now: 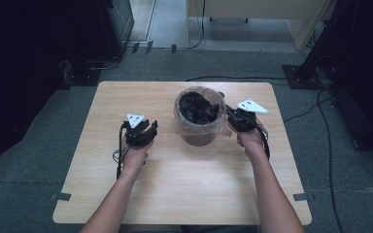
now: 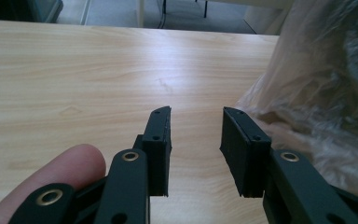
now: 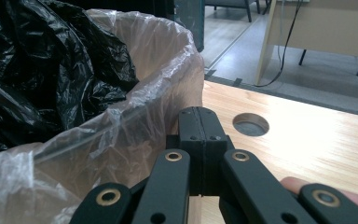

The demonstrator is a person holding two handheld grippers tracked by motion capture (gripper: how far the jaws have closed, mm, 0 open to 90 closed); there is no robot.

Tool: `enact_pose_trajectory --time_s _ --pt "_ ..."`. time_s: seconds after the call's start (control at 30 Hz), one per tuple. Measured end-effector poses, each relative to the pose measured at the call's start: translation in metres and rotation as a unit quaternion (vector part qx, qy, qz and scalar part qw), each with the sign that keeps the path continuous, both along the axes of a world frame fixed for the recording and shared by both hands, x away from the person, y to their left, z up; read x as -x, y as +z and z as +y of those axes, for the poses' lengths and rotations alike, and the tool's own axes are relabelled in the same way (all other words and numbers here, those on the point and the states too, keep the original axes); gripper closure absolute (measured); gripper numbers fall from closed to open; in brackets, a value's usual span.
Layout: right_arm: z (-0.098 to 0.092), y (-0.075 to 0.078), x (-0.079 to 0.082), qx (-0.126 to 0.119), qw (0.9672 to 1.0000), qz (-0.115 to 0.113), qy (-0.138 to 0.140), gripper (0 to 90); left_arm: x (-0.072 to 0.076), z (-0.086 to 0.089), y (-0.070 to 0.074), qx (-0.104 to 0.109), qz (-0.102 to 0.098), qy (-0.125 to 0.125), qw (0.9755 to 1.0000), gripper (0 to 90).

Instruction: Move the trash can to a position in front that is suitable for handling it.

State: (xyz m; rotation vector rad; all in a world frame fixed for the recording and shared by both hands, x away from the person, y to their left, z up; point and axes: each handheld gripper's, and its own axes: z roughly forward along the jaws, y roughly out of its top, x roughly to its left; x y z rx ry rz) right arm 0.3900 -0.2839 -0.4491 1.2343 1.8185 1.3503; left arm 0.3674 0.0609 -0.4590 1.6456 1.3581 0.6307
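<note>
A small round bin (image 1: 200, 138) stands at the middle back of the wooden table (image 1: 175, 189). A clear plastic liner (image 1: 182, 124) is folded over its rim, and crumpled black plastic (image 1: 197, 108) fills the inside. My left gripper (image 1: 150, 130) hovers to the bin's left; its jaws (image 2: 196, 119) stand apart with only bare table between them, and the liner (image 2: 317, 84) is just to their right. My right gripper (image 1: 229, 116) is at the bin's right side. Its jaws (image 3: 198, 114) are pressed together beside the liner's rim (image 3: 158, 70), with the black plastic (image 3: 37, 70) beyond.
A round cable hole (image 3: 251, 124) is cut into the table behind the right gripper. Cables (image 1: 328, 160) run over the grey floor to the right of the table. A light desk (image 1: 257, 14) stands farther back, with dark equipment at both sides.
</note>
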Motion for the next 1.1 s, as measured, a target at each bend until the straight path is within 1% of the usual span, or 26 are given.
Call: enact_pose_trajectory --time_s 0.1,0.23,0.27,0.33,0.37,0.4,0.43,0.5,0.53,0.57,0.63,0.67,0.7,0.77,0.9,0.93,1.0,1.1 --pt "0.006 -0.002 0.0 -0.001 1.0 -0.002 -0.002 90.0 -0.007 -0.009 0.002 -0.001 -0.002 -0.003 1.0 63.4" --pt "0.015 -0.002 0.001 -0.005 1.0 -0.002 0.001 90.0 -0.013 -0.018 0.004 0.0 -0.009 -0.008 0.9999 64.8" --pt "0.017 -0.002 0.002 -0.004 1.0 -0.002 0.002 90.0 -0.014 -0.02 0.005 -0.001 -0.01 -0.01 0.9999 66.9" --pt "0.022 -0.002 0.003 0.002 1.0 -0.005 -0.001 90.0 -0.014 -0.022 0.006 -0.002 -0.009 -0.005 0.9999 73.8" --pt "0.024 -0.002 0.004 0.009 0.9999 -0.008 -0.004 90.0 -0.015 -0.024 0.007 0.004 -0.009 -0.009 0.9999 76.1" --pt "0.028 -0.002 0.006 0.019 0.9997 -0.012 -0.009 90.0 -0.015 -0.025 0.008 0.005 -0.01 -0.012 0.9999 78.2" --pt "0.03 -0.002 0.007 0.021 0.9996 -0.013 -0.011 90.0 -0.015 -0.028 0.009 0.002 -0.011 -0.018 0.9998 79.1" --pt "0.034 -0.002 0.009 0.02 0.9996 -0.014 -0.012 90.0 -0.014 -0.033 0.01 0.001 -0.017 -0.024 0.9996 80.9" --pt "0.037 -0.002 0.011 0.019 0.9997 -0.014 -0.01 90.0 -0.013 -0.034 0.011 -0.004 -0.018 -0.018 0.9997 85.5" --pt "0.039 -0.002 0.012 0.02 0.9996 -0.015 -0.014 90.0 -0.013 -0.034 0.011 0.0 -0.015 -0.018 0.9997 87.2" --pt "0.041 -0.002 0.014 0.014 0.9996 -0.012 -0.021 90.0 -0.013 -0.033 0.011 0.005 -0.011 -0.022 0.9997 89.2" --pt "0.041 -0.003 0.015 0.005 0.9997 -0.011 -0.023 90.0 -0.012 -0.035 0.011 -0.003 -0.011 -0.021 0.9997 90.0" --pt "0.042 -0.003 0.016 -0.002 0.9996 -0.01 -0.026 90.0 -0.011 -0.035 0.012 -0.006 -0.013 -0.021 0.9997 90.0" --pt "0.042 -0.003 0.018 -0.004 0.9994 -0.008 -0.032 90.0 -0.009 -0.035 0.013 -0.004 -0.015 -0.026 0.9995 90.0" --pt "0.044 -0.003 0.024 -0.004 0.9994 -0.007 -0.034 90.0 -0.004 -0.032 0.016 -0.004 -0.02 -0.031 0.9993 90.0" --pt "0.045 -0.002 0.029 -0.005 0.9995 -0.006 -0.032 90.0 -0.002 -0.032 0.017 -0.006 -0.02 -0.03 0.9993 90.0" --pt "0.046 -0.002 0.031 -0.002 0.9995 -0.007 -0.032 90.0 0.002 -0.031 0.017 -0.012 -0.021 -0.028 0.9993 90.0" --pt "0.047 -0.002 0.038 0.001 0.9995 -0.007 -0.032 90.0 0.007 -0.03 0.016 -0.013 -0.024 -0.03 0.9992 90.0"
